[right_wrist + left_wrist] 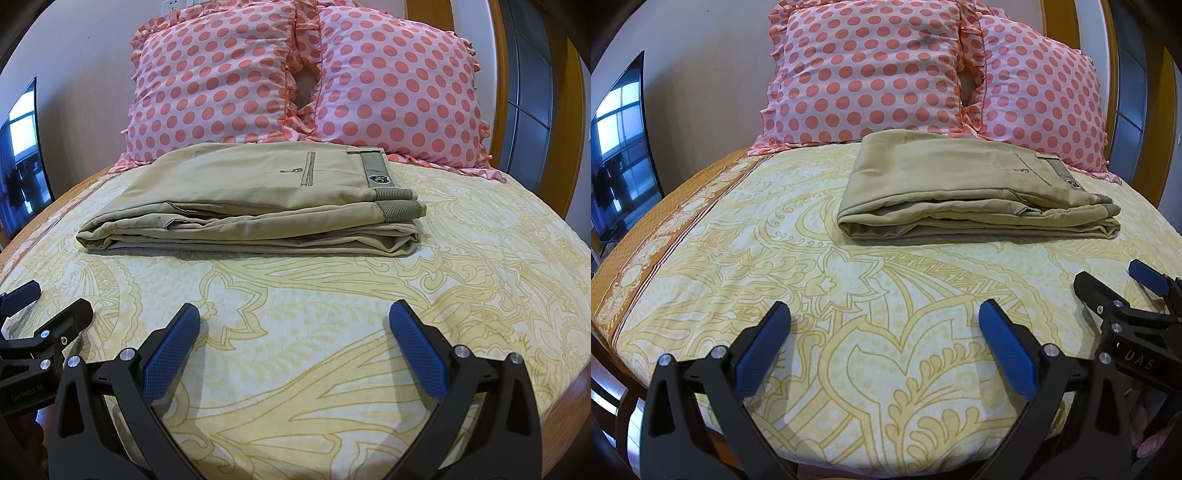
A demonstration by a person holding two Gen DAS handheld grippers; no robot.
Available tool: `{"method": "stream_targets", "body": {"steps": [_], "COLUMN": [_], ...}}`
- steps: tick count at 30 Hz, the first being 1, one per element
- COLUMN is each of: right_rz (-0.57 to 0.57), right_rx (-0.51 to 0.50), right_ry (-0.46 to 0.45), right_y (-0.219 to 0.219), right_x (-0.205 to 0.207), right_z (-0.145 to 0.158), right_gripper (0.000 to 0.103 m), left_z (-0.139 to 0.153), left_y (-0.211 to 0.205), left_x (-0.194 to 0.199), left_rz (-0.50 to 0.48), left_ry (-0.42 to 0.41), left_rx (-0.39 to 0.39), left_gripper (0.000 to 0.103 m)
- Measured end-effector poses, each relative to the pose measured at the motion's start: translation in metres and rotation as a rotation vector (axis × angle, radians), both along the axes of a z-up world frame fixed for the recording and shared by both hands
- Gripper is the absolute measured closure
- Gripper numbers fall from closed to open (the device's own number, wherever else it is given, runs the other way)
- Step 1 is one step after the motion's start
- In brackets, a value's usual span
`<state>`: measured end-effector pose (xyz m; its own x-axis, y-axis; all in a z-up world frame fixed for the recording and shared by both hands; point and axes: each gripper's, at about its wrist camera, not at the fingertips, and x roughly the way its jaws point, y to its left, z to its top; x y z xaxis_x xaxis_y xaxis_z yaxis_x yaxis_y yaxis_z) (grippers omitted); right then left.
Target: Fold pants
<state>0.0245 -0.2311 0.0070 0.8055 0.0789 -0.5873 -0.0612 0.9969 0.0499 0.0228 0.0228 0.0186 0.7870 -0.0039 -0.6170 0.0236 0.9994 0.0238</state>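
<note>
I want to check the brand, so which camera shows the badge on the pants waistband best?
The right wrist view: the badge on the folded pants faces the camera, nearer and centred, though its lettering is too small to read. The left wrist view shows the same badge smaller and at a slant, toward the right.

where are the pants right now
The folded pants lie on the bed, just before the two polka-dot pillows, ahead of both open grippers.

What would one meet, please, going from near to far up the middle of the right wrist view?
Right gripper, open → patterned bedsheet → folded khaki pants → polka-dot pillows → wall.
</note>
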Motion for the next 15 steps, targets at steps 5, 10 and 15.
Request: {"method": "stream_targets", "body": {"steps": [5, 10, 15], "right_rz": [-0.001, -0.003, -0.003], "right_rx": [0.001, 0.001, 0.001], "right_ry": [0.0, -0.001, 0.0], "right_y": [0.0006, 0.0002, 0.0], "right_x": [0.0, 0.0001, 0.0002], "right_z": [-0.0002, 0.0, -0.0002], "right_gripper": [0.001, 0.001, 0.001], "left_z": [0.0, 0.0002, 0.0], "left_y": [-0.0006, 0.0008, 0.0016], "left_x": [-0.0003, 0.0003, 0.0005], "left_rz": [0.001, 0.001, -0.002], "left_ry": [-0.002, -0.002, -0.002], "left_rx": [0.0, 0.0, 0.0], "left_gripper": [0.002, 0.002, 0.002]}}
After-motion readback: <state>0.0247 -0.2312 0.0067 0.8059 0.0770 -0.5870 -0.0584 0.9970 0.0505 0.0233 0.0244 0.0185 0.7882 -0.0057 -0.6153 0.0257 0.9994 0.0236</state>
